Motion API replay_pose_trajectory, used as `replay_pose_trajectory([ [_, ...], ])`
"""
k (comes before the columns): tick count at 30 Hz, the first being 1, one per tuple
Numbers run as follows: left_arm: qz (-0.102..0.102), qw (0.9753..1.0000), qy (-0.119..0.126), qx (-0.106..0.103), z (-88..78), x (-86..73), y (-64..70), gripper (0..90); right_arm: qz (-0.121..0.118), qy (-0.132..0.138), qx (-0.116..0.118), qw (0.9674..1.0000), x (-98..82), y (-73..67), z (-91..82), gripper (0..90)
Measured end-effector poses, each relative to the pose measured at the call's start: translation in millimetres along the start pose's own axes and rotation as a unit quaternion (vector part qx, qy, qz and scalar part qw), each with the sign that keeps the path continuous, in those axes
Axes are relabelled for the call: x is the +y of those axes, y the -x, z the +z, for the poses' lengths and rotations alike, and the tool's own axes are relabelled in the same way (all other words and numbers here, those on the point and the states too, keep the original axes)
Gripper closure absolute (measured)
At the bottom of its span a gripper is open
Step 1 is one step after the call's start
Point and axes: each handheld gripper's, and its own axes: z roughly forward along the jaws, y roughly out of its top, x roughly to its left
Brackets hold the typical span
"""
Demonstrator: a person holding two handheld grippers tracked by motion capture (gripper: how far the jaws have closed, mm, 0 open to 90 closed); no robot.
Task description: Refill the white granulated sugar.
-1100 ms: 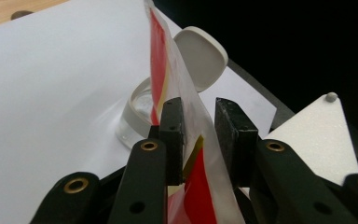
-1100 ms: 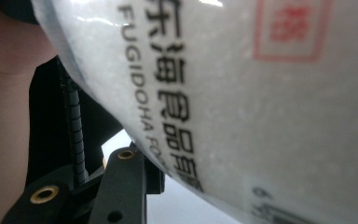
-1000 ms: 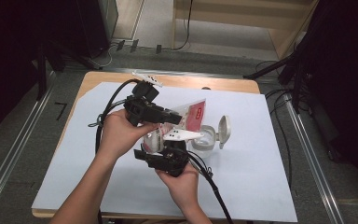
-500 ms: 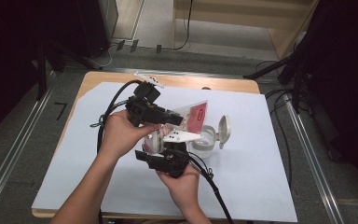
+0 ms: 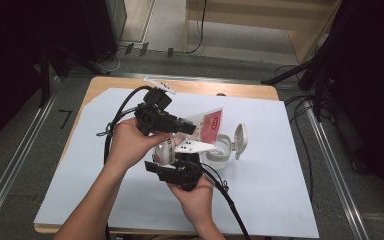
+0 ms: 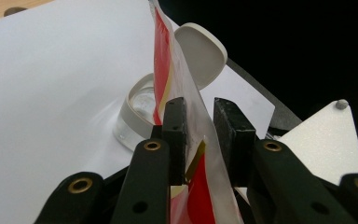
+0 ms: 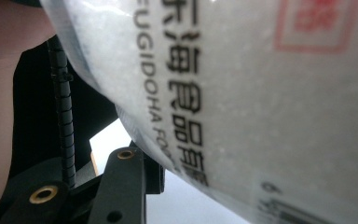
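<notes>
Nothing of note differs from the earlier high-view frames: both hands, the pouch and the container sit where they did a second ago.

The red-and-clear pouch (image 5: 206, 126) is held above the white sheet (image 5: 280, 200) that covers the table (image 5: 105, 85), tilted with its upper end over the clear round container (image 5: 219, 151). That container stands on the sheet with its white hinged lid (image 5: 240, 141) flipped open to the far side.

The left gripper (image 5: 172, 125) comes in from the left and is clamped on the pouch. In the left gripper view, the pouch (image 6: 186, 140) runs up between its two black pads (image 6: 175, 135); one pad presses on the film, and the other stands just beside it. The container (image 6: 137, 112) and lid (image 6: 200, 53) lie beyond.

The right gripper (image 5: 180, 155) sits lower, nearer the person, under the pouch's bottom end. In the right gripper view, the printed film of the pouch (image 7: 242, 93) lies close across the lens and covers one jaw, so I cannot tell whether this gripper is clenched on it.
</notes>
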Motion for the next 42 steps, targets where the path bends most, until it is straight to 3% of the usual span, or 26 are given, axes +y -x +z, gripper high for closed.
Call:
replay_pose_trajectory([
  [13,0.002,1.0,0.0,0.003,0.2,-0.1,0.2,76.2,-0.004,-0.001,-0.003,1.0,-0.8,-1.0,1.1,61.9],
  [22,0.002,1.0,-0.001,0.005,-0.1,0.0,0.1,77.0,-0.033,-0.006,-0.02,0.9993,-1.9,-4.3,2.3,61.1],
  [31,0.003,1.0,0.004,0.006,1.0,1.2,0.2,77.4,-0.027,-0.007,-0.019,0.9994,-0.8,-4.6,1.4,63.0],
  [42,-0.009,0.9998,-0.013,0.008,3.3,13.1,-5.4,79.2,-0.03,-0.005,-0.019,0.9994,4.8,-3.0,0.8,62.5],
])
